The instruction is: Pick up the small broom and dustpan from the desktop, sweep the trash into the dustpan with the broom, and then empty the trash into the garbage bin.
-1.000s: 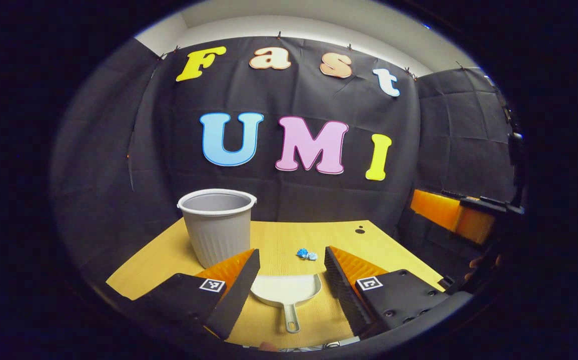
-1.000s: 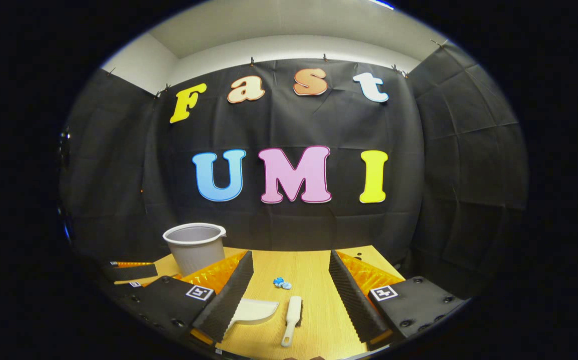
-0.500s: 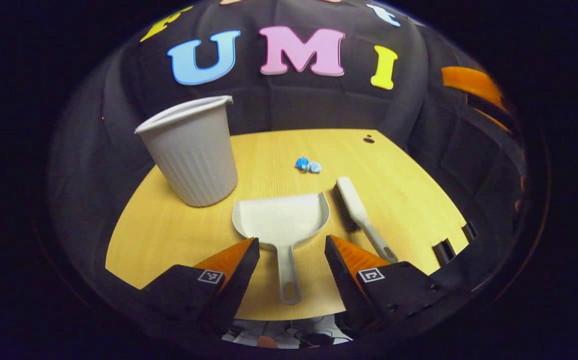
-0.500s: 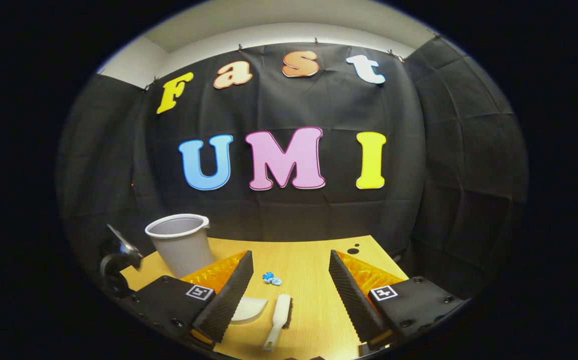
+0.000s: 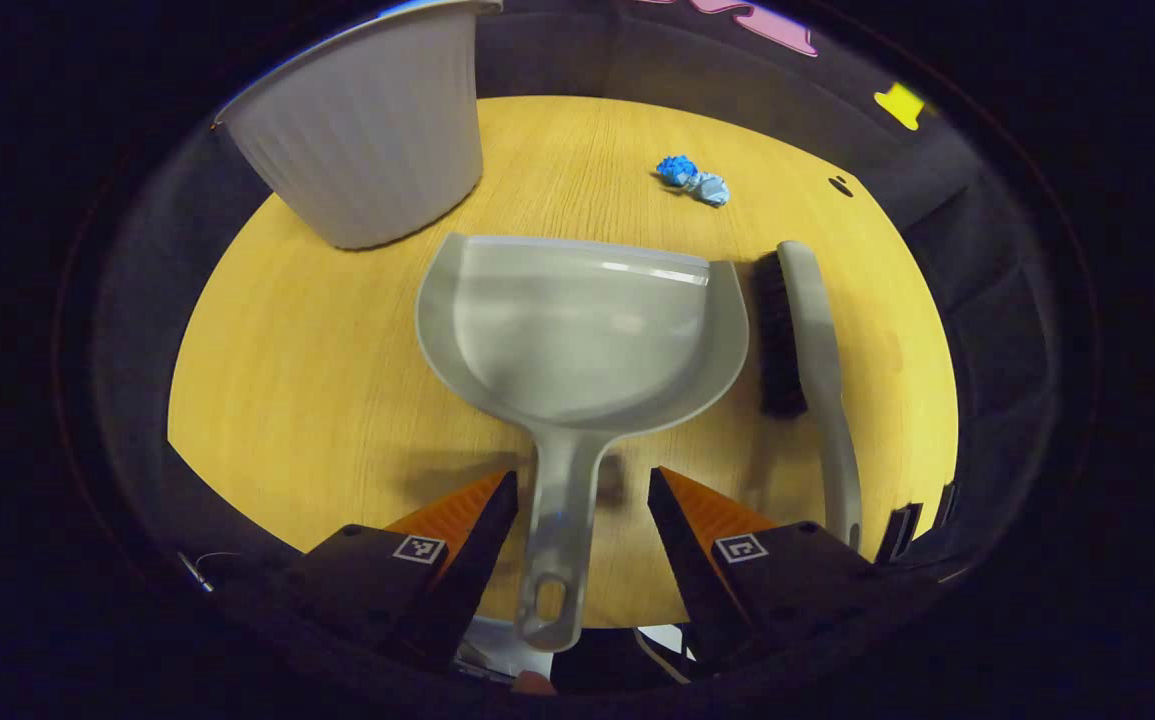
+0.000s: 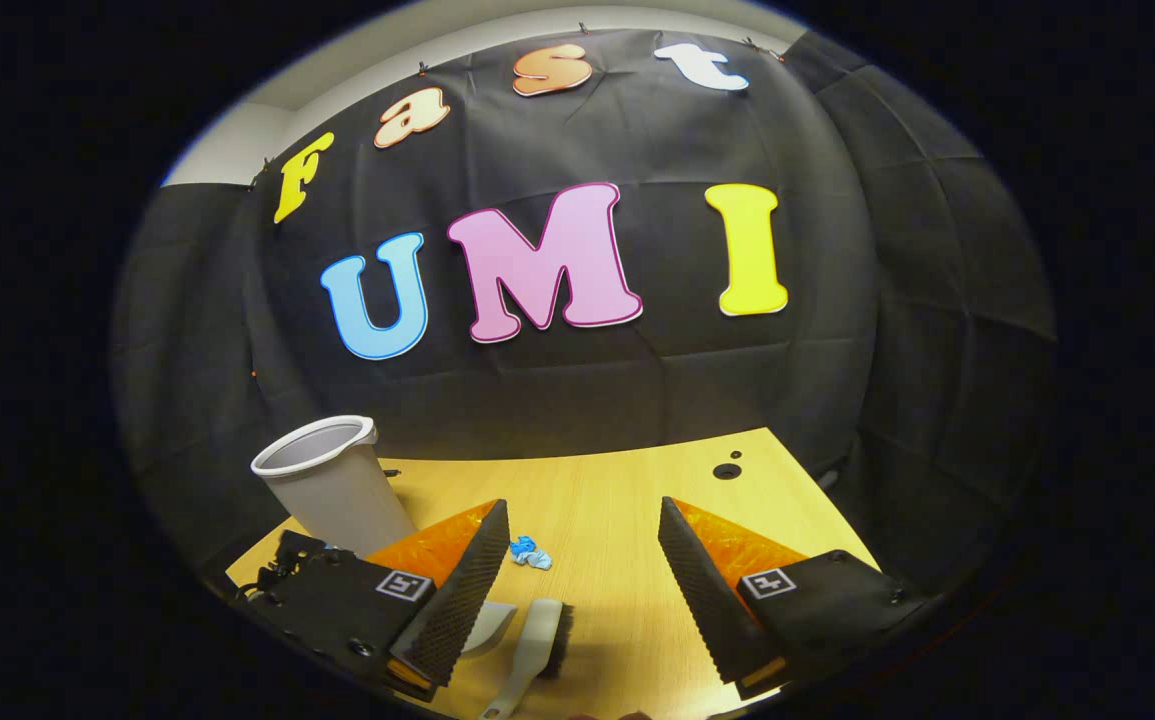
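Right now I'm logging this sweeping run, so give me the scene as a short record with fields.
surface: wooden desktop
dustpan: dustpan flat on the desktop, handle pointing between the left hand-held gripper fingers, not gripped
broom: small broom lying beside the dustpan, bristles facing it
trash: blue crumpled scrap beyond the dustpan's lip
bin: grey garbage bin upright at the far left of the dustpan
left gripper state: open, straddling the handle
right gripper state: right hand-held gripper open, above the broom, holding nothing
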The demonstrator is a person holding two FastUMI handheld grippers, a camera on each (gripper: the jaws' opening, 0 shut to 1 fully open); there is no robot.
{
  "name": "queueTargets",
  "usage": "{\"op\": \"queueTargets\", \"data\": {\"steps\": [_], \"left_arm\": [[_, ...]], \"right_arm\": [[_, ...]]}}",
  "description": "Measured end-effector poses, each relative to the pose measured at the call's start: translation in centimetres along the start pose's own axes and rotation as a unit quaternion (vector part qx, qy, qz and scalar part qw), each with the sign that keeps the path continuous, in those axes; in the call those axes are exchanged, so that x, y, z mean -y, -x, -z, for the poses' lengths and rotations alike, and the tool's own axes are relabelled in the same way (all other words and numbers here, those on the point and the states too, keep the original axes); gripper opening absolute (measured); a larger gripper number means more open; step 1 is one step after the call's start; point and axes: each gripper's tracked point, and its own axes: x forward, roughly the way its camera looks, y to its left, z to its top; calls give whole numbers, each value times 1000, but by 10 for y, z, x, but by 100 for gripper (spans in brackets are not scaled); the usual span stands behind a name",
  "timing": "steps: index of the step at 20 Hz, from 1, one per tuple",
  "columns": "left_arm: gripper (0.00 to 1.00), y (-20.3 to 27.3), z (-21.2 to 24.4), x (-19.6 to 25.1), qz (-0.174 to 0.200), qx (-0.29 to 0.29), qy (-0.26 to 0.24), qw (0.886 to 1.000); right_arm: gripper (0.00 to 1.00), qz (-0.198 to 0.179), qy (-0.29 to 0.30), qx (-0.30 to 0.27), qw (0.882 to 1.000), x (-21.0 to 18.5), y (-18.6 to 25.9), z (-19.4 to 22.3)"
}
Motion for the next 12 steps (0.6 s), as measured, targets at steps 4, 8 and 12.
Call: {"op": "queueTargets", "data": {"steps": [4,8,12], "left_arm": [[74,-9,-11,-7,-40,-60,-5,997],[54,-21,-19,0,-39,-99,-31,994],[33,-20,-21,0,-31,-122,-58,990]], "right_arm": [[96,-38,-16,-42,998,2,-24,17],[96,-49,-26,-55,997,-2,-30,24],[96,-48,-28,-95,994,-12,-26,47]]}}
